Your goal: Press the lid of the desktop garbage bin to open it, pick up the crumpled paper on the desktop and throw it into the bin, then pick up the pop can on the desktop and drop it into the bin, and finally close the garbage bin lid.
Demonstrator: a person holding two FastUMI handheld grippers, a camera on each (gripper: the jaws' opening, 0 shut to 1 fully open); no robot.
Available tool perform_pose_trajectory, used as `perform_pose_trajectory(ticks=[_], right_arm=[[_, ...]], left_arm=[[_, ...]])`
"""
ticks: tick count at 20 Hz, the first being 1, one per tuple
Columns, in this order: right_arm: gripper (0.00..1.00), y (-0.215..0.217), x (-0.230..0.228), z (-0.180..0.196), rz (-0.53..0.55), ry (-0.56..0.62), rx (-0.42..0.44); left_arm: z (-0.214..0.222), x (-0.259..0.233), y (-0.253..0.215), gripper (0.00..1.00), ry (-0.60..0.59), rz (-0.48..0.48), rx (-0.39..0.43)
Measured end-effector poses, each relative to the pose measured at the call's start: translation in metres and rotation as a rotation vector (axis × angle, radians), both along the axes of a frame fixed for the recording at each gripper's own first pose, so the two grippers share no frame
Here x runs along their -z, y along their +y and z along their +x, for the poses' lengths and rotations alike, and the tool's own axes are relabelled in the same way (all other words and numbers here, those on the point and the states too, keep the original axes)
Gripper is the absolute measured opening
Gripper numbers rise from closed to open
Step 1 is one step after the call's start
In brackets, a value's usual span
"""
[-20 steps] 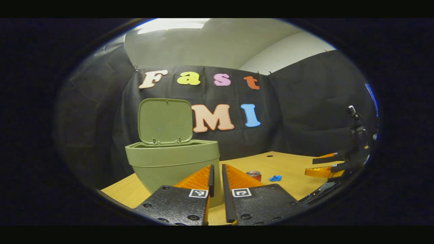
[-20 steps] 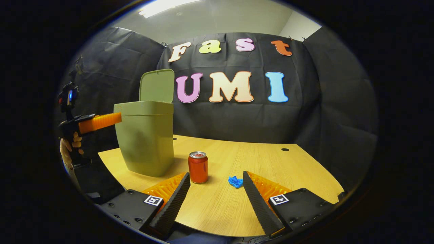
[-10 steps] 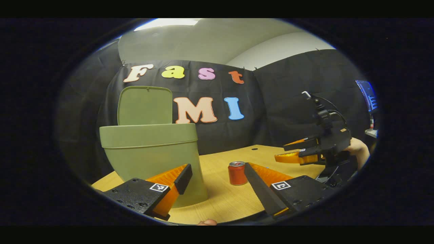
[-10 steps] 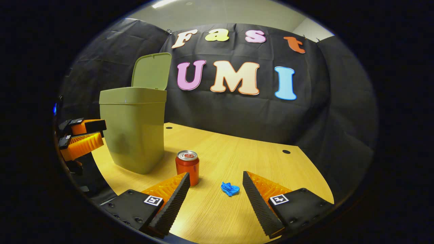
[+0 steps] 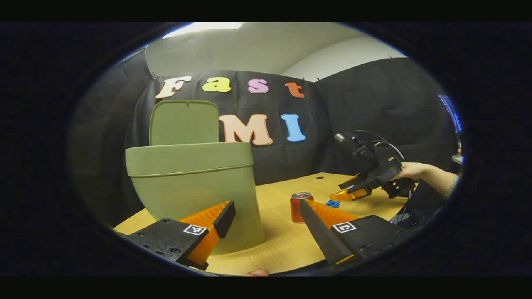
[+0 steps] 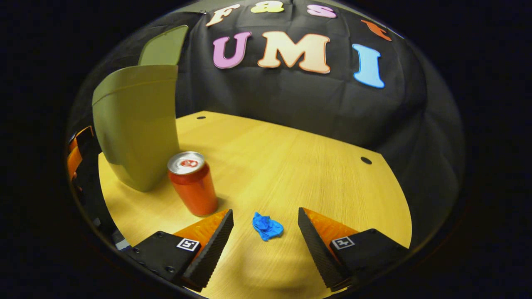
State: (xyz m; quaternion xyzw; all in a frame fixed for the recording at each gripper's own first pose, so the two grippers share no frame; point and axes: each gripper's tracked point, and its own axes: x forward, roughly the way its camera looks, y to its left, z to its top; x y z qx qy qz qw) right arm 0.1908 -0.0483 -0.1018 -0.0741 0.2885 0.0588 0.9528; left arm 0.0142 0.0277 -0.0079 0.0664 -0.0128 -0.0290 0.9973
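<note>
We see the crumpled paper [image 6: 267, 226] as a small bright blue wad with folded, uneven edges, lying on the wooden desktop [image 6: 299, 166]. It is a lump rather than a long thing, a little wider than tall in the right gripper view, and we cannot tell that it points any way. It sits between the two spread fingers of the right gripper [image 6: 266, 218], close ahead of them, touching neither; the jaws stand wide apart and hold nothing.

Just to the left of the paper in that view the pop can [image 6: 193, 182] stands upright, its long axis vertical, red-bodied with a silver top facing up. Beyond it stands the garbage bin [image 6: 135, 124], olive green, tapering toward its base, with its lid [image 6: 164, 45] swung up and standing nearly upright behind the opening.

In the left gripper view we find the bin [image 5: 193, 187] close in front, lid [image 5: 183, 122] raised, and the can [image 5: 297, 205] to its right. The left gripper [image 5: 266, 214] has its jaws spread and empty near the bin's wall. Farther right a hand [image 5: 409, 170] holds the right gripper [image 5: 347, 192] tilted down over the desktop [image 5: 286, 245] beside the blue paper [image 5: 332, 203].
</note>
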Motion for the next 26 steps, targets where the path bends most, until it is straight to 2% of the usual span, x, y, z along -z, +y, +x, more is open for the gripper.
perform_pose_trajectory(ticks=[8,12,14,16,17,18,21,22,23,26], right_arm=[[1.00,-0.012,0.031,0.023,-0.020,0.122,-0.003],[1.00,-0.009,0.043,0.022,-0.005,0.180,-0.016],[0.96,-0.007,0.043,0.024,0.012,0.179,-0.009],[0.87,-0.006,0.045,0.025,0.018,0.187,-0.013],[0.72,-0.003,0.045,0.025,0.034,0.194,-0.016],[0.68,-0.002,0.046,0.023,0.051,0.205,-0.019],[0.41,0.000,0.047,0.024,0.059,0.208,-0.008],[0.39,-0.001,0.047,0.024,0.062,0.209,-0.008],[0.28,-0.002,0.047,0.023,0.062,0.208,-0.007],[0.13,-0.003,0.044,0.021,0.055,0.195,0.011]], left_arm=[[0.005,0.013,0.013,0.94,0.046,-0.021,-0.026],[0.006,0.011,0.023,0.94,0.043,-0.030,-0.055],[0.007,0.012,0.022,0.94,0.045,-0.041,-0.053],[0.006,0.013,0.020,0.94,0.049,-0.044,-0.048],[0.007,0.014,0.020,0.94,0.050,-0.045,-0.047],[0.006,0.014,0.021,0.94,0.050,-0.045,-0.049],[0.006,0.013,0.023,0.94,0.049,-0.044,-0.055],[0.006,0.013,0.022,0.94,0.049,-0.045,-0.054],[0.006,0.013,0.021,0.94,0.048,-0.045,-0.053],[0.006,0.014,0.019,0.94,0.052,-0.049,-0.047]])
